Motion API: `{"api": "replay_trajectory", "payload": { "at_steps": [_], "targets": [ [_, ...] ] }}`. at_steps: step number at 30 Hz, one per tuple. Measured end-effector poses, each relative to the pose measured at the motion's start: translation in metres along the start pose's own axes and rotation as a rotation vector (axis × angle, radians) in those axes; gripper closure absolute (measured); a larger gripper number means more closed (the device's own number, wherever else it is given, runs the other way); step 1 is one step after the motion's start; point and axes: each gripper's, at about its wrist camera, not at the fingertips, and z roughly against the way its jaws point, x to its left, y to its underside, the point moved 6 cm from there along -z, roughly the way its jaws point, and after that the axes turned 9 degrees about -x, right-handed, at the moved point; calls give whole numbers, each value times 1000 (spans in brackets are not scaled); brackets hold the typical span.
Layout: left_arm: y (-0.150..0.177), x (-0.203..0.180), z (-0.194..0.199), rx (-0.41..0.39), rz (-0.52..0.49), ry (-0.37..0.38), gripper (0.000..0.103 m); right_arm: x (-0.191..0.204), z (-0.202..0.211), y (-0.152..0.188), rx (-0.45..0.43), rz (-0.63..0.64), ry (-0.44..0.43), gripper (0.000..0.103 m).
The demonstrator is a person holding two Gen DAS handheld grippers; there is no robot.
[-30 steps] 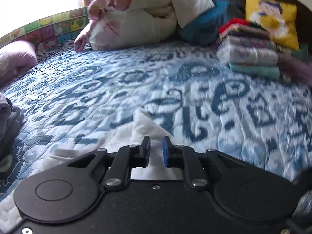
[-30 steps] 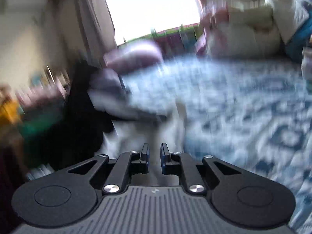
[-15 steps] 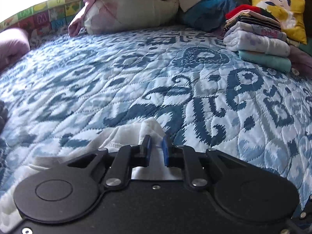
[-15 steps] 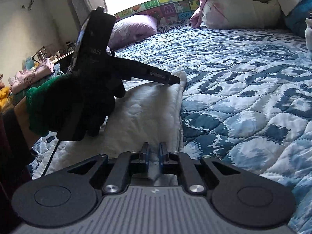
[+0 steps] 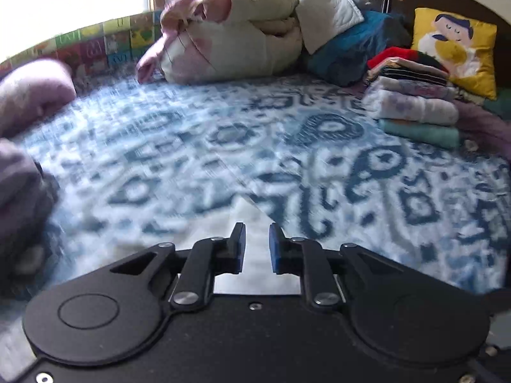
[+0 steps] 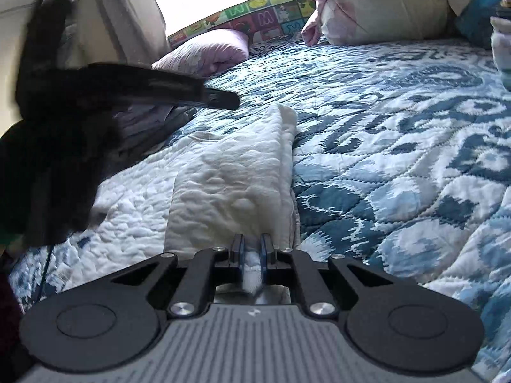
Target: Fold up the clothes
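A white cloth [image 6: 236, 175] lay on the blue and white bed cover. It was soft and full of little wrinkles. It was folded into a long strip that ran away from the camera, with one folded edge along its right side. Its far end was narrow and bunched up. Its near end was pinched and lifted a little. In the left view, only a blurry white corner [image 5: 246, 223] of it showed low down. It lay flat on the bed.
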Motion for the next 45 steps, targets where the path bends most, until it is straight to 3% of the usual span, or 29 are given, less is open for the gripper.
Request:
{"api": "replay_trajectory", "payload": {
  "at_steps": [3, 5, 8, 10, 11, 12, 17, 21, 23, 26, 28, 32, 36, 45],
  "targets": [
    [29, -1, -26, 91, 0, -35, 88, 1, 2, 0, -2, 5, 0, 91],
    [38, 3, -36, 69, 45, -38, 88, 3, 1, 1, -1, 21, 2, 91],
    [25, 3, -21, 33, 54, -33, 86, 3, 1, 1, -5, 18, 1, 91],
    [15, 9, 5, -26, 88, -46, 74, 2, 2, 0, -11, 3, -2, 91],
    [13, 18, 20, -51, 122, -75, 62, 2, 4, -2, -18, -8, -3, 90],
    [11, 28, 35, -75, 159, -109, 59, 3, 8, -5, -31, -17, -5, 89],
    [32, 93, 104, -127, 432, -246, 54, 13, 38, -19, -123, -11, -13, 72],
    [64, 150, 143, -132, 747, -411, 45, 7, 58, -29, -164, -32, 4, 67],
    [85, 174, 165, -134, 873, -537, 45, -2, 64, -33, -172, -60, 21, 64],
    [112, 200, 194, -159, 1028, -650, 45, -17, 69, -34, -167, -115, 40, 58],
    [126, 211, 205, -185, 1132, -668, 45, -21, 69, -28, -151, -130, 40, 57],
    [147, 226, 213, -203, 1241, -719, 45, -19, 67, -19, -124, -106, 33, 56],
    [154, 232, 210, -232, 1319, -663, 45, -16, 64, -16, -115, -97, 10, 56],
    [152, 243, 198, -221, 1279, -673, 49, -1, 53, -22, -122, -42, -53, 53]
  ]
}}
